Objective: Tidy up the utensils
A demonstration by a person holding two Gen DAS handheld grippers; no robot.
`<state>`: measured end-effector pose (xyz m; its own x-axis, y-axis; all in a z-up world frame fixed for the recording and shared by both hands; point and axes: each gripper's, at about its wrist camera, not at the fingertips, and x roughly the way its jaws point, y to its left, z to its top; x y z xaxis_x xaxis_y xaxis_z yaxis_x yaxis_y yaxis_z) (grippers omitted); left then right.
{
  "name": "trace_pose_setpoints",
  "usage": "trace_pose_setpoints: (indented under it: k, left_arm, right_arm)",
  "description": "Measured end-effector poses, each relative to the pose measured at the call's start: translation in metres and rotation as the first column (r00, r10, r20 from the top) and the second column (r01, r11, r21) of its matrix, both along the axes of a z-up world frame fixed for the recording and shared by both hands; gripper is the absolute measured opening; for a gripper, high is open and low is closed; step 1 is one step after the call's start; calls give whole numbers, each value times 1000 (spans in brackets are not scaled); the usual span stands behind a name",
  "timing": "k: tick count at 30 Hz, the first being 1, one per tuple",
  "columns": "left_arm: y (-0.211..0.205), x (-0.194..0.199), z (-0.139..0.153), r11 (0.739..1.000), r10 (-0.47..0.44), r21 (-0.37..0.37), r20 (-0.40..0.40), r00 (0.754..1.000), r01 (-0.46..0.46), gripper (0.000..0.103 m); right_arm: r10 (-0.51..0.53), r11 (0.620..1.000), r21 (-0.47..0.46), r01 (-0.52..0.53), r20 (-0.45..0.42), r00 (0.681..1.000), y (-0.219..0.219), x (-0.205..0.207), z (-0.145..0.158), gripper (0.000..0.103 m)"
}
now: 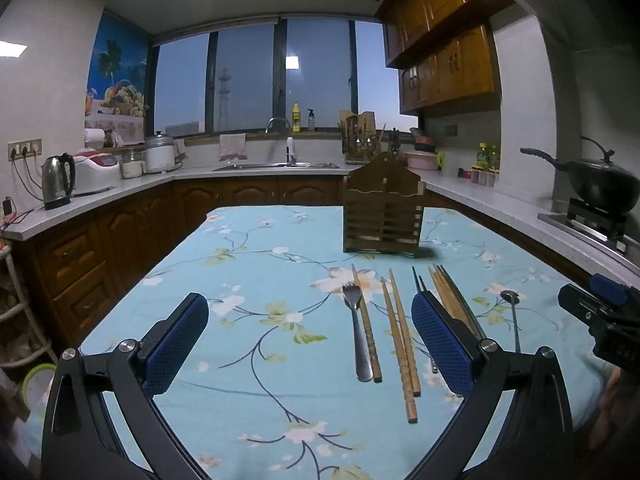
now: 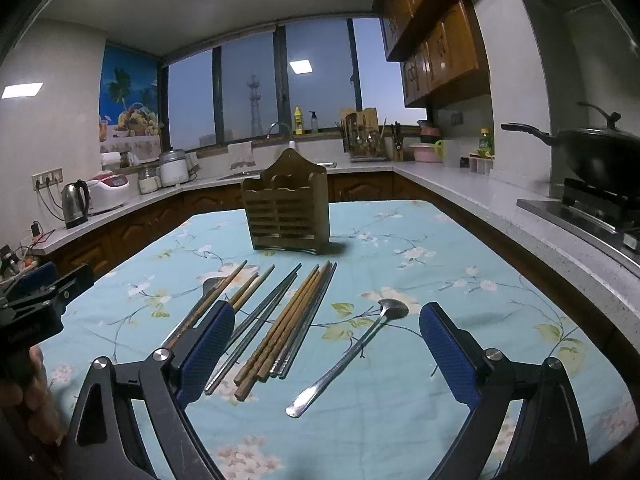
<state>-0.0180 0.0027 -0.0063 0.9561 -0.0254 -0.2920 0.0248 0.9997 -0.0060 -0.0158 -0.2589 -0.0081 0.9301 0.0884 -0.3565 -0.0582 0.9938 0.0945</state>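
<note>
Steel spoon (image 2: 352,354), fork (image 1: 357,336) and chopsticks (image 2: 280,332) lie mid-surface (image 2: 400,420), before the wooden holder (image 2: 286,216). They look light, stiff, slippery; pinch them mid-shaft. Your left hand-held gripper (image 1: 310,320) and right hand-held gripper (image 2: 326,332) hover spread, empty.

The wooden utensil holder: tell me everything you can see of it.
The wooden utensil holder stands upright on the floral tablecloth, beyond the row of chopsticks, fork and spoon. It looks like dark brown wood: a slatted front, a taller back panel rising to a peak, and dividers forming compartments. Nothing shows sticking out of it. Only the cloth touches it; both grippers are well short of it.
</note>
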Motion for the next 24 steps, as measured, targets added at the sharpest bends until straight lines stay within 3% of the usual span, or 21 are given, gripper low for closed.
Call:
trace_pose_setpoints:
  k: [24]
  left_arm:
    - [-1,4,-1,1000,-5,-4,1,1000,5,103]
  right_arm:
    - [4,1000,3,-4,7,1000,1,1,-1,95]
